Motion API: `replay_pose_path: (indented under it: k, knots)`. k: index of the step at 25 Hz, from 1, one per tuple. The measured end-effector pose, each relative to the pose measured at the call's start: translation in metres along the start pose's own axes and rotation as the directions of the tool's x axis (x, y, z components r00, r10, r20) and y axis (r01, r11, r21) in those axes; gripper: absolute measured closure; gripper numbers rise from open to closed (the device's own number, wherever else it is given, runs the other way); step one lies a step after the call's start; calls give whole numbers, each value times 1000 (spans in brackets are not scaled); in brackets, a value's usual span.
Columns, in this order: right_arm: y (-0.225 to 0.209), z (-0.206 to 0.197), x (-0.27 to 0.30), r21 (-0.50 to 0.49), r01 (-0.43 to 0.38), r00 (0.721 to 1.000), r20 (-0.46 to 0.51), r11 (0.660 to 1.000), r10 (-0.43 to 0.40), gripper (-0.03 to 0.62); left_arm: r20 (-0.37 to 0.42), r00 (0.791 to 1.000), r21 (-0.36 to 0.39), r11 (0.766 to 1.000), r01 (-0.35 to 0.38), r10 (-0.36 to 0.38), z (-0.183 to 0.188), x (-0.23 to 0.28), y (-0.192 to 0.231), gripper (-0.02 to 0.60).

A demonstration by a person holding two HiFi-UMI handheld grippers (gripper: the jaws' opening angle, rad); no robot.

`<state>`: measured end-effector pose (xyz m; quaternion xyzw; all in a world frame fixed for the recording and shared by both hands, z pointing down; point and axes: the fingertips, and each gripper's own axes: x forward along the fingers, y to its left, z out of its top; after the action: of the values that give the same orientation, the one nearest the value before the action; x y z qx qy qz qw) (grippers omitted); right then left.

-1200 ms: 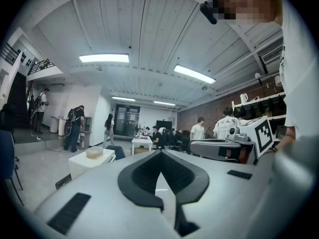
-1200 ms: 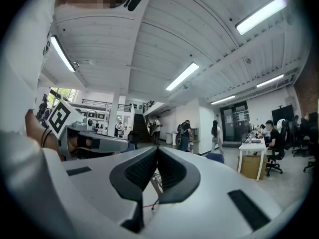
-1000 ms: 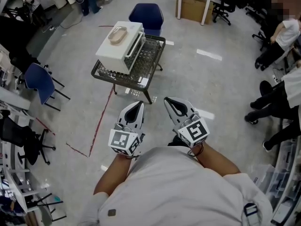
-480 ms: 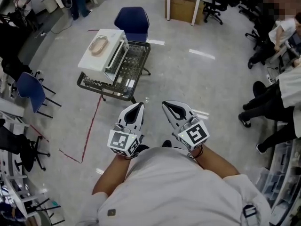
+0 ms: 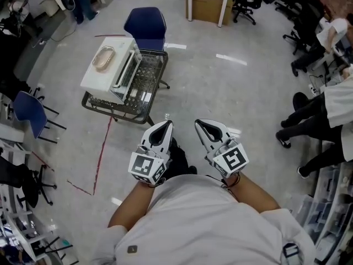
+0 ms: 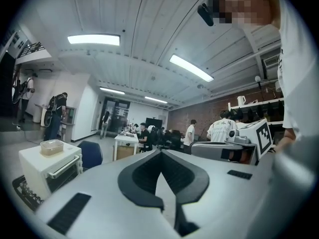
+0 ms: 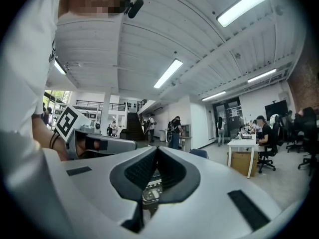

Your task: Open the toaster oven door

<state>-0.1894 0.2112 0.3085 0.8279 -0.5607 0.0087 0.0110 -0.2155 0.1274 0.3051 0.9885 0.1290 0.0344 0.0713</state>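
The white toaster oven (image 5: 106, 70) stands on a wire-mesh table (image 5: 144, 77) at the upper left of the head view, its door closed and its handle facing right. A clear container (image 5: 103, 58) lies on top of it. Both grippers are held close to the person's body, far from the oven. My left gripper (image 5: 167, 125) is shut with nothing in it, and so is my right gripper (image 5: 199, 122). In the left gripper view the toaster oven (image 6: 50, 166) sits low at the left, beyond the shut left gripper (image 6: 160, 153). The right gripper (image 7: 156, 151) shows mesh through its gap.
A blue chair (image 5: 145, 22) stands behind the mesh table and another blue chair (image 5: 27, 110) at the far left. A red tape line (image 5: 102, 156) runs across the floor. A white table with a cardboard box (image 5: 207, 4) is at the back. Seated people (image 5: 322, 109) fill the right side.
The oven and its table have drifted left in the head view and look a little smaller. Both grippers stay shut in front of the body. Dark shoes now show between them.
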Motion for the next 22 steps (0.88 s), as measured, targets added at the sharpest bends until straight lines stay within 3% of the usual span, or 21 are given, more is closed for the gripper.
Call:
replay_pose_path:
  k: [10, 22]
  knots:
    - [-63, 6, 68, -28, -9, 1000, -9, 1000, 9, 576, 10, 1000, -11, 1000, 6, -6, 11, 71, 60, 566]
    - [-108, 14, 237, -32, -104, 995, -5, 994, 104, 576, -24, 999, -15, 999, -33, 32, 27, 140, 206, 566]
